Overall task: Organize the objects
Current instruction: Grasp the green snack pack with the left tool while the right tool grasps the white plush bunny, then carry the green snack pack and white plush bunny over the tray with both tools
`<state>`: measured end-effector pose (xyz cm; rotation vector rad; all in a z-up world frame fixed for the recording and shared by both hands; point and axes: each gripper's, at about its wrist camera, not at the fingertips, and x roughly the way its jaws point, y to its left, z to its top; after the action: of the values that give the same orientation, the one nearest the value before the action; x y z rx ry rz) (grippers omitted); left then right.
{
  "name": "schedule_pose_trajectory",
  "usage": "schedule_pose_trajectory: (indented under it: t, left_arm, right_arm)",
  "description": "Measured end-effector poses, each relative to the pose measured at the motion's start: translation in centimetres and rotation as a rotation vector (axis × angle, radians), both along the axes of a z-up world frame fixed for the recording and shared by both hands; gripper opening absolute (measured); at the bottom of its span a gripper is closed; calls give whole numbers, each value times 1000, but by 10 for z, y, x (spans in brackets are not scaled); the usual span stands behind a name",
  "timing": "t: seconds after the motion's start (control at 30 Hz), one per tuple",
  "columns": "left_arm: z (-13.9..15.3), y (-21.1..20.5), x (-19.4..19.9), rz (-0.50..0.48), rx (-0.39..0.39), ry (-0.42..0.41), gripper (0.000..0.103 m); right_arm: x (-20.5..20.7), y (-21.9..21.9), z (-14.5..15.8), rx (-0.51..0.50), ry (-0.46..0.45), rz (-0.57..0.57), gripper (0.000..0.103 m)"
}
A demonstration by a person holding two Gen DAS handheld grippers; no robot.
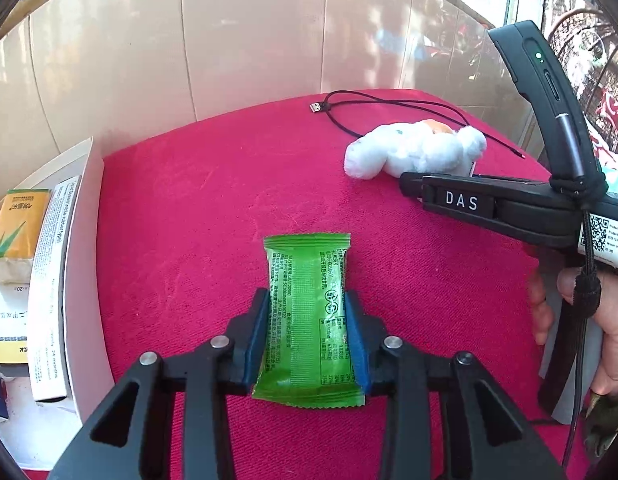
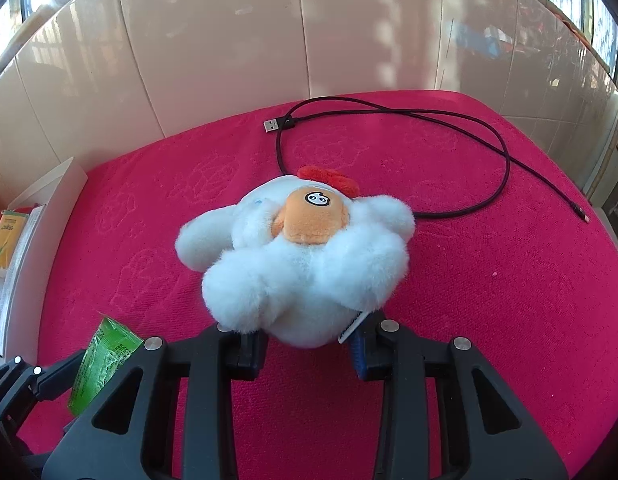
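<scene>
Left wrist view first: the left gripper (image 1: 307, 336) has its blue pads (image 1: 256, 336) pressed against the two long sides of the green snack packet (image 1: 307, 312), pinching it across its narrow width. The packet lies flat on the red cloth (image 1: 189, 220) near the front edge, its long axis running straight away from the gripper toward the back edge. Off the left edge stands a white box (image 1: 75, 280) with cartons already in it, and that side is the left hand's side, so this hand looks the nearer one to it. Over on the right, a hand (image 1: 569, 312) holds the right gripper (image 1: 409, 184), its tip at the white plush toy (image 1: 413, 152).

Now the right wrist view: the right gripper (image 2: 309, 344) is closed in on the lower end of the plush toy, fur bulging out over the fingers, so it reads as a pinch on the toy's near end. The toy sits mid-cloth, directly ahead of the gripper, body stretching away toward the back edge. A black USB cable (image 2: 389, 112) loops behind it near the back edge, clear of the grip. The box (image 2: 41, 216) is well off to the left, a longer carry for this hand.
</scene>
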<state>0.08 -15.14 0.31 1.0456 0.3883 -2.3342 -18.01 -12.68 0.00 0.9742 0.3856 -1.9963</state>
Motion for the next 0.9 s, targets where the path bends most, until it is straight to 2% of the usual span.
schedule_pose_trajectory:
  t: [0.33, 0.63, 0.9]
  left_arm:
    - [8, 8, 3, 16, -77, 26, 36]
    - [18, 17, 8, 15, -161, 67, 36]
    - [21, 17, 21, 40, -123, 122, 36]
  right_arm:
    - [3, 16, 3, -67, -25, -7, 32]
    - [22, 56, 16, -200, -42, -28, 26]
    - [34, 76, 28, -276, -46, -5, 24]
